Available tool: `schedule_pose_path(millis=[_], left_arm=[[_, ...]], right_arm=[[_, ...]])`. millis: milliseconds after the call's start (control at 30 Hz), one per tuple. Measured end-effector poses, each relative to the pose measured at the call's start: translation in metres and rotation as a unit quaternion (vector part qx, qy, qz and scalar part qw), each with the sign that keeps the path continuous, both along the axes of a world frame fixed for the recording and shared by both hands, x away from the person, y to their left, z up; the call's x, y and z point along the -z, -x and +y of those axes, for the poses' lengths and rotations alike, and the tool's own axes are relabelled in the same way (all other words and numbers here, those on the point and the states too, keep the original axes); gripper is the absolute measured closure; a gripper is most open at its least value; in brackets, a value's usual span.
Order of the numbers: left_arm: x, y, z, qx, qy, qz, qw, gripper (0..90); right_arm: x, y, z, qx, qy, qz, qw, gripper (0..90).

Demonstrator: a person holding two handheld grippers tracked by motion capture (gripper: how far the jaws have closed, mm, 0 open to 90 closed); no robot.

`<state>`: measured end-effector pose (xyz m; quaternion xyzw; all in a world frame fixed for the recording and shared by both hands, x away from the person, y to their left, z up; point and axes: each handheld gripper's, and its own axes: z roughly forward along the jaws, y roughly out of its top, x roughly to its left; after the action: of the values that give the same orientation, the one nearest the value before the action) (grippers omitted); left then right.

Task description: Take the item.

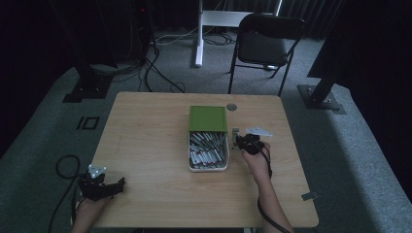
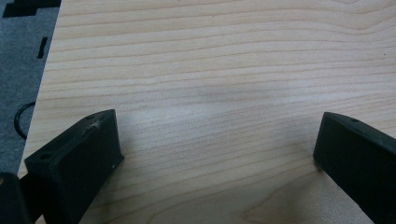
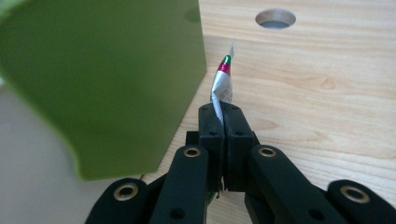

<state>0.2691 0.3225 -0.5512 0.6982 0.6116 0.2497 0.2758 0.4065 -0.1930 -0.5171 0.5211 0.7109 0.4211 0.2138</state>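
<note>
At the lower left of the high view, the left gripper (image 1: 104,187) rests at the counter's (image 1: 145,145) near corner; in its own view the jaws stand wide apart over bare wood with nothing between them. At the middle of the high view sits an open box (image 1: 208,167), its green lid (image 1: 208,119) lying across its far half, its near half packed with silvery sachets (image 1: 209,151) lying in rows. Just right of the box, the right gripper (image 1: 239,141) has its jaws pressed together on a single silver sachet (image 3: 222,86). In the right gripper view the sachet stands lengthwise between the jaws, its red-and-green tip pointing toward the top of the frame, beside the lid's corner.
</note>
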Motion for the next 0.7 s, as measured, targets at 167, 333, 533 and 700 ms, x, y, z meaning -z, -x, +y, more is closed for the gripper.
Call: schedule_pose_path(millis=[167, 333, 533, 700], left_arm=[[0.0, 0.0, 0.0, 0.0, 0.0, 0.0, 1.0, 1.5], [0.0, 0.0, 0.0, 0.0, 0.0, 0.0, 1.0, 1.5], [0.0, 0.0, 0.0, 0.0, 0.0, 0.0, 1.0, 1.4], [0.0, 0.0, 0.0, 0.0, 0.0, 0.0, 1.0, 1.5]], right_arm=[[0.007, -0.003, -0.003, 0.002, -0.011, 0.012, 0.9999, 88.8], [0.011, -0.005, -0.012, 0.014, -0.007, 0.026, 0.9995, 86.1], [0.019, -0.006, -0.024, 0.034, -0.003, 0.03, 0.999, 77.3], [0.026, -0.008, -0.032, 0.049, 0.021, 0.022, 0.9984, 69.3]])
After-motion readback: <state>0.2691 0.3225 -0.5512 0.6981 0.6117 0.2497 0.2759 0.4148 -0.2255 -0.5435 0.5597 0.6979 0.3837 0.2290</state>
